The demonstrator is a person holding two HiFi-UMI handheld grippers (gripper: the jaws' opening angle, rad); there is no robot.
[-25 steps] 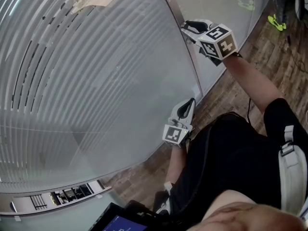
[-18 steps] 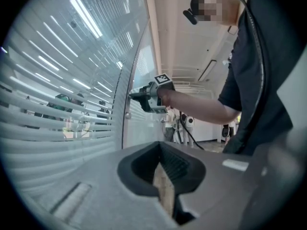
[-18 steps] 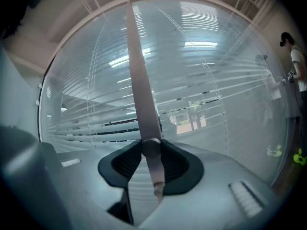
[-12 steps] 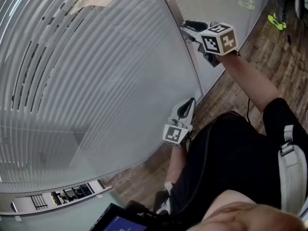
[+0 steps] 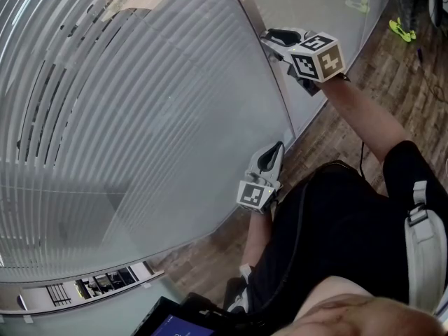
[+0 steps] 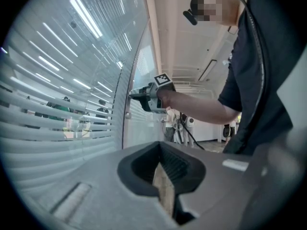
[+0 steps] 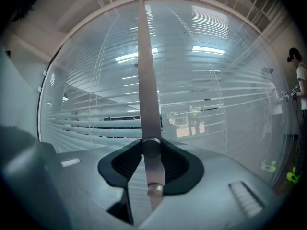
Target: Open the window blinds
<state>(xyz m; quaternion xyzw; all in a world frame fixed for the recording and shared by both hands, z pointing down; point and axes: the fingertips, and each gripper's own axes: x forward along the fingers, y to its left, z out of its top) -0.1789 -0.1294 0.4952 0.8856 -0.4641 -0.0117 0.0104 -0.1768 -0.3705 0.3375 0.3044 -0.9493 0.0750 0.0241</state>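
Observation:
Grey horizontal window blinds [image 5: 140, 117] hang behind curved-looking glass and fill the left of the head view. My right gripper [image 5: 274, 37] is raised at the blinds' right edge, pointing level at them. In the right gripper view its jaws [image 7: 152, 150] are shut on the thin metal tilt wand [image 7: 147, 90], which runs straight up in front of the slats [image 7: 216, 80]. My left gripper [image 5: 278, 148] hangs lower, near the glass's bottom corner, jaws shut with nothing in them [image 6: 160, 169]. The left gripper view shows the right gripper [image 6: 134, 95] at the wand.
A vertical window frame post [image 5: 280, 89] borders the blinds on the right. Wood-pattern floor [image 5: 392, 82] lies below, with yellow-green items [image 5: 401, 32] at the far right. A dark screen [image 5: 175, 324] shows at the bottom edge. A person [image 7: 300, 80] appears at the right gripper view's far right.
The right gripper's marker cube has rolled a little about the wand. The dark gaps between slats at the left look slightly wider. The left gripper has not moved.

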